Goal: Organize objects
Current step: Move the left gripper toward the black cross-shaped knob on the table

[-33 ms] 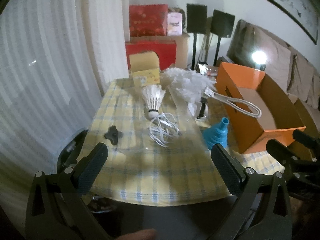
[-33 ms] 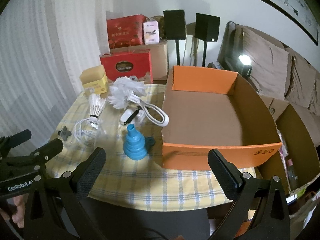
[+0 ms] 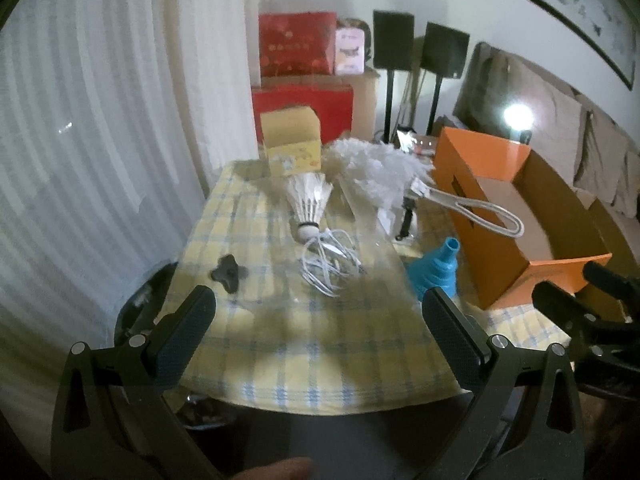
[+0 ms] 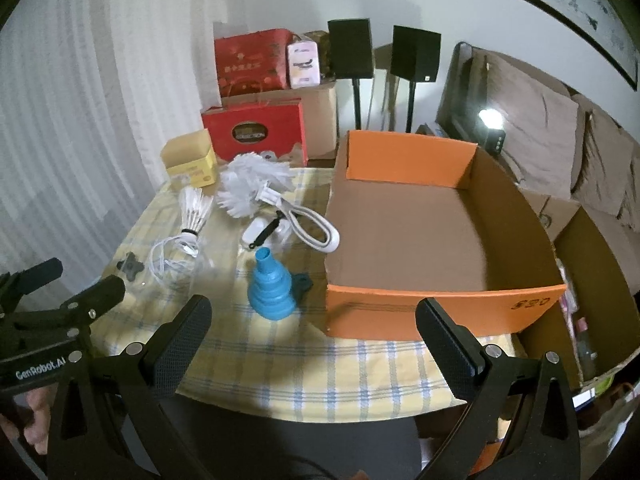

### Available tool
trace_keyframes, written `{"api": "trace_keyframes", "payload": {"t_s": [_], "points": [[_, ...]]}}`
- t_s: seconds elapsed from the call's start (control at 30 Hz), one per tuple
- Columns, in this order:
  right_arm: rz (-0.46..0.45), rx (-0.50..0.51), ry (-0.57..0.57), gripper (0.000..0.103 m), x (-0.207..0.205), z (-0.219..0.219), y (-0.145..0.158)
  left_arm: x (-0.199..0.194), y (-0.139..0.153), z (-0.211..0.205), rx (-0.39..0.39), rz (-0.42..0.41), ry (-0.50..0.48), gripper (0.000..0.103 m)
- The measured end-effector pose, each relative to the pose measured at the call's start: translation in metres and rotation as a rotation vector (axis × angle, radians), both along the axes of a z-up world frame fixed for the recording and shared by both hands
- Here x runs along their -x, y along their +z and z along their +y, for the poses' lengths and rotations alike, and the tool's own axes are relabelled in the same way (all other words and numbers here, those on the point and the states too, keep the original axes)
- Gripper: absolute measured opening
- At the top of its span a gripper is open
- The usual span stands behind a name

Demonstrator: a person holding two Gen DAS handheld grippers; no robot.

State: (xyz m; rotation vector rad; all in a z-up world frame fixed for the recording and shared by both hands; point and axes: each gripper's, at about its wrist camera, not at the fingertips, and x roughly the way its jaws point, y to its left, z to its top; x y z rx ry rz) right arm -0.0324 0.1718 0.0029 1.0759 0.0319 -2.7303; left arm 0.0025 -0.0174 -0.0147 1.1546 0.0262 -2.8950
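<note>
Right wrist view, stock at hand: your right gripper (image 4: 312, 344) hangs over the near edge of the tabletop (image 4: 360, 372), jaws spread wide, nothing between them; your left gripper (image 3: 316, 332) likewise, spread and empty, at the near left edge. Receptacle: one orange box (image 4: 440, 312), open-topped, apparently bare inside, occupying the right half of the tabletop. Loose items, all outside the box: blue funnel (image 4: 270, 292), standing wide end down, just beside the box's near left corner; white duster (image 4: 256, 184) toward the far edge, its looped handle lying close along the box's left wall; shuttlecock (image 4: 194, 210) left of the duster; coil of white cable (image 4: 172, 260) touching the shuttlecock's base; small black cross-shaped piece (image 4: 130, 266) near the left edge; yellow carton (image 4: 190, 164) at the far left corner. Step judged: the opening one, nothing yet sorted. Next move calls for you to choose an item, probably the funnel as nearest, bring one open gripper down around it and close. Hard to make out: a small white object with a black strap (image 4: 260, 232) beside the duster handle, unidentified; clear film under the cable, faintly visible; the left wrist view is blurred.
</note>
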Motion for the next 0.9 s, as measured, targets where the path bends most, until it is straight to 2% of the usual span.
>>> {"api": "trace_keyframes", "payload": {"t_s": [0.1,0.27,0.4,0.5,0.67,0.83,0.9], "points": [[-0.027,0.055,0.039,0.103,0.003,0.001,-0.005,0.001,-0.001,-0.014,-0.002,0.010,0.015,0.103],[-0.021,0.066,0.078,0.099,0.004,-0.007,-0.009,0.006,-0.005,-0.048,-0.061,-0.007,0.053,0.103],[-0.003,0.065,0.107,0.090,0.004,-0.015,-0.010,0.009,-0.010,-0.078,-0.111,-0.015,0.095,0.103],[-0.011,0.072,0.124,0.082,0.008,-0.020,-0.014,0.009,-0.017,-0.098,-0.118,-0.020,0.124,0.103],[-0.029,0.087,0.143,0.079,0.016,-0.028,-0.022,0.014,-0.031,-0.122,-0.144,-0.031,0.134,0.103],[-0.034,0.085,0.165,0.079,0.020,-0.040,-0.027,0.026,-0.049,-0.136,-0.209,-0.067,0.114,0.102],[-0.041,0.089,0.180,0.079,0.022,-0.044,-0.028,0.031,-0.057,-0.139,-0.219,-0.084,0.111,0.096]]}}
